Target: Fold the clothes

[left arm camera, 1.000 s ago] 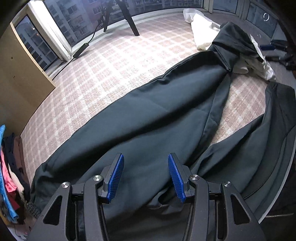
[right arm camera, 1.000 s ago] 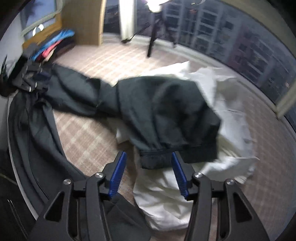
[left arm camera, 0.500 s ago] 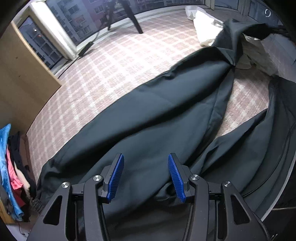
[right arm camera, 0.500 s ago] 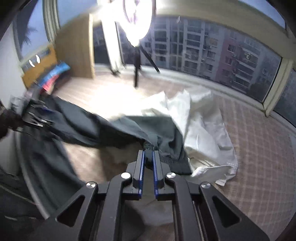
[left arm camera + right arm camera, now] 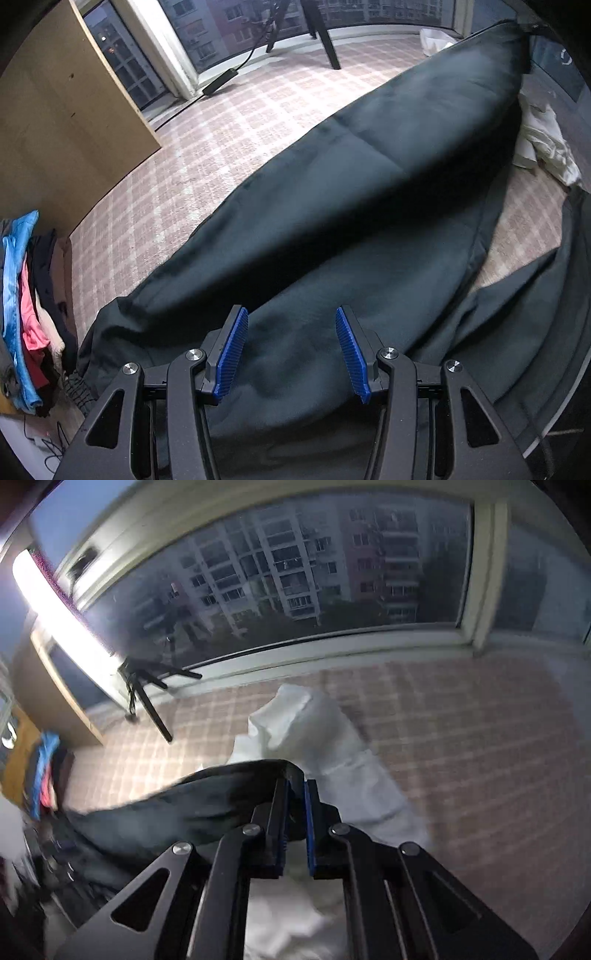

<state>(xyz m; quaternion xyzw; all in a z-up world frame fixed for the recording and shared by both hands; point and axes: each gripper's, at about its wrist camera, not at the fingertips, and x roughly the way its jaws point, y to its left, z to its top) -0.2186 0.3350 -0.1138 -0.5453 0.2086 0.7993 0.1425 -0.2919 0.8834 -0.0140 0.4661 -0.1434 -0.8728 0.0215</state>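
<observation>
left gripper [image 5: 288,350] jaws released | right gripper [image 5: 296,794] clenching dark trousers [image 5: 351,192] hem, seemingly lifted

Dark trousers [image 5: 332,206] — long leg stretched and lifted over checked mat, hem pinched at far end

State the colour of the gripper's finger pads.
Blue pads, clearest in the left wrist view.

The right hand-held gripper [image 5: 295,812], open a second ago, now clamps the dark green fabric trousers' [image 5: 351,206] cuff, lifted above the white crumpled garment [image 5: 314,746].
</observation>
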